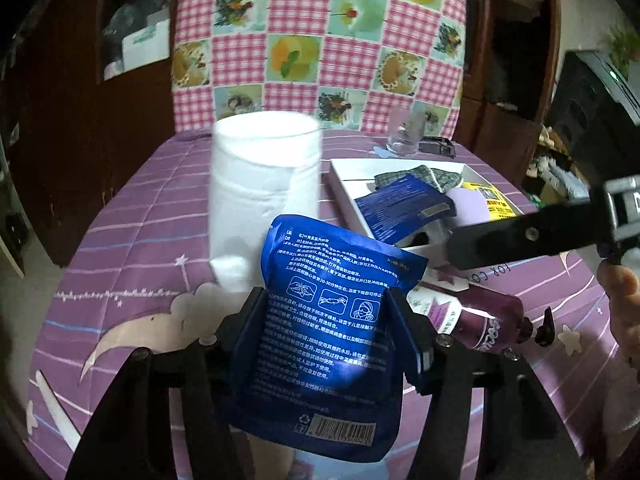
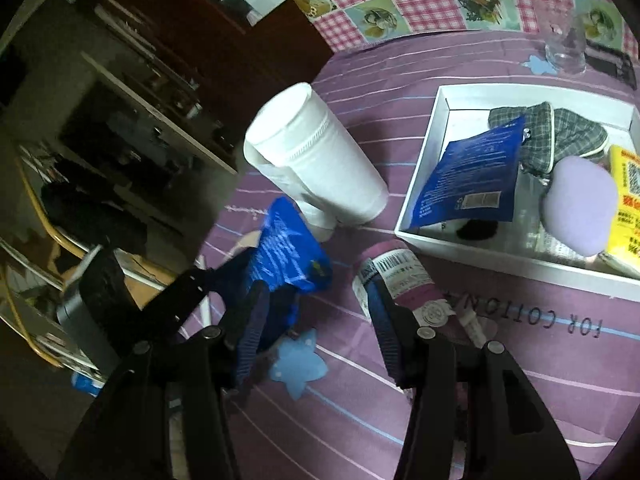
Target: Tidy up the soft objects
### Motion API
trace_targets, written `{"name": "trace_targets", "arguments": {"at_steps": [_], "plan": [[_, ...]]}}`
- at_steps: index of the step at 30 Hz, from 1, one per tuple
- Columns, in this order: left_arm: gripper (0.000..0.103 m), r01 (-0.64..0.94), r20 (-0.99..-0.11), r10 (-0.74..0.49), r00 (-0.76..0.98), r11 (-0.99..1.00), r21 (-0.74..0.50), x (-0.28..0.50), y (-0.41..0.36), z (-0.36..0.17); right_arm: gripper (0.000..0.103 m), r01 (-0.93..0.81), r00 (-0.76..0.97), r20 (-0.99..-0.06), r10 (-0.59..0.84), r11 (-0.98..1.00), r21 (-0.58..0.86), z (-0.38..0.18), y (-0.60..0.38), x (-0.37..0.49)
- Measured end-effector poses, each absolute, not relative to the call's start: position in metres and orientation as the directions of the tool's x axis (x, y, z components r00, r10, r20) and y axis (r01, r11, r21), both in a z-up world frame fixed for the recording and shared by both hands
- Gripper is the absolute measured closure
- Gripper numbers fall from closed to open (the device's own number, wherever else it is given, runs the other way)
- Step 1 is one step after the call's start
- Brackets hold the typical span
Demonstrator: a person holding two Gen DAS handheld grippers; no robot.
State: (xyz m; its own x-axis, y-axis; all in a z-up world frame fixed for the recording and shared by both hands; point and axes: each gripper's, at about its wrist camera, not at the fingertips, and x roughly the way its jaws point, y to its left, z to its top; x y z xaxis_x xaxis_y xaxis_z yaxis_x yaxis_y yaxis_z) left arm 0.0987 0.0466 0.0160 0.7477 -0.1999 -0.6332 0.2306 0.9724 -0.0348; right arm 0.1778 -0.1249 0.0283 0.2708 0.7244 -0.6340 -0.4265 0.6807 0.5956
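My left gripper (image 1: 330,312) is shut on a blue printed packet (image 1: 328,320) and holds it above the purple tablecloth; the packet also shows in the right wrist view (image 2: 286,252). My right gripper (image 2: 316,312) is open and empty, above the cloth beside a purple tube (image 2: 400,276). The white tray (image 2: 420,160) to the right holds another blue packet (image 2: 468,176), a plaid cloth item (image 2: 560,128), a lilac soft pad (image 2: 580,208) and a yellow pack (image 2: 626,200). The tray also shows in the left wrist view (image 1: 344,188).
A white paper roll (image 1: 264,188) stands left of the tray. A purple tube (image 1: 480,320) lies on the cloth near the front. A clear glass (image 1: 404,132) and a small black object (image 1: 438,145) sit at the far edge. A checked cloth (image 1: 320,40) hangs behind.
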Motion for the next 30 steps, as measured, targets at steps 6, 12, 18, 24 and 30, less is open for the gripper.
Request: {"name": "trace_targets", "arguments": {"at_steps": [6,12,18,24,30], "plan": [[0.043,0.275,-0.617,-0.211,0.758,0.961,0.01,0.1,0.016,0.03,0.056,-0.348,0.243,-0.575,0.781,0.623,0.7,0.011,-0.139,0.196],[0.043,0.295,-0.609,-0.215,0.763,0.955,0.033,0.104,-0.009,0.04,0.07,-0.27,0.195,-0.463,0.864,0.502,0.822,-0.002,-0.158,0.212],[0.043,0.304,-0.621,-0.217,0.753,0.952,0.036,0.114,-0.026,0.045,0.082,-0.247,0.19,-0.402,0.896,0.44,0.863,-0.004,-0.174,0.218],[0.04,0.323,-0.618,-0.244,0.747,0.946,0.016,0.125,-0.041,0.055,0.091,-0.261,0.242,-0.358,0.902,0.416,0.871,0.006,-0.196,0.217],[0.034,0.339,-0.601,-0.249,0.76,0.94,0.04,0.146,-0.071,0.066,0.097,-0.242,0.445,-0.336,0.83,0.472,0.847,0.02,-0.237,0.216]]}}
